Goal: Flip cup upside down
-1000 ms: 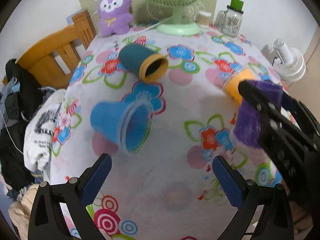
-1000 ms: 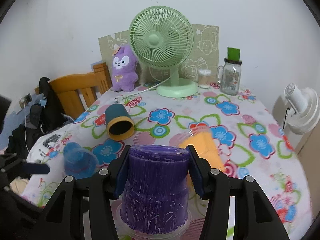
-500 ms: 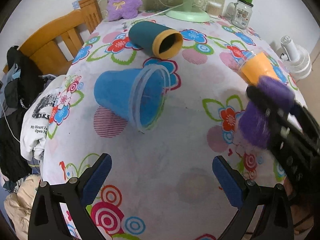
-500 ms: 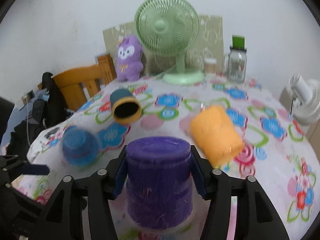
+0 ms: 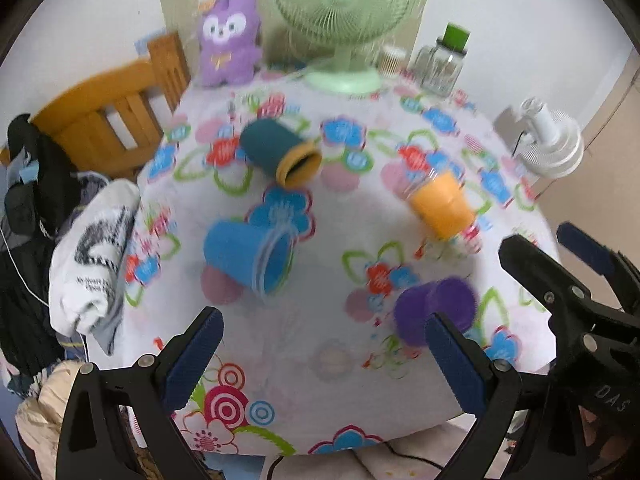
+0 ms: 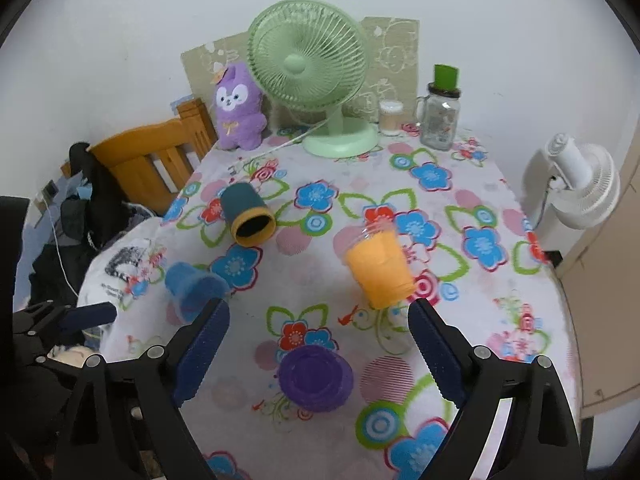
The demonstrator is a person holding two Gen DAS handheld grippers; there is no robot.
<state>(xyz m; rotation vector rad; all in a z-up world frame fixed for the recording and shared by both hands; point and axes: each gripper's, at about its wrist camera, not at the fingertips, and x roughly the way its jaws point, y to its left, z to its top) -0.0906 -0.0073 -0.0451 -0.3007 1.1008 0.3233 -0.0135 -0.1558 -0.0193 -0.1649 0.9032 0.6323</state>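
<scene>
A purple cup (image 6: 316, 378) stands upside down on the floral tablecloth, just below and between my right gripper's open fingers; it also shows in the left wrist view (image 5: 434, 310). My right gripper (image 6: 318, 354) is open and empty above it. An orange cup (image 6: 378, 270) lies on its side, as do a blue cup (image 5: 250, 256) and a dark teal cup with a yellow rim (image 5: 282, 152). My left gripper (image 5: 320, 354) is open and empty near the table's front edge. The right gripper's black frame (image 5: 568, 312) appears at the right of the left wrist view.
At the table's back stand a green fan (image 6: 316, 76), a purple plush toy (image 6: 238, 108), a glass jar with a green lid (image 6: 442, 114) and a small container (image 6: 390, 118). A wooden chair (image 6: 152, 160) with clothes is left. A white fan (image 6: 580, 184) stands right.
My right gripper opened and let go of the purple cup, which now stands upside down on the cloth. The right gripper rose and drew back. The left wrist view pulled back from the blue cup.
</scene>
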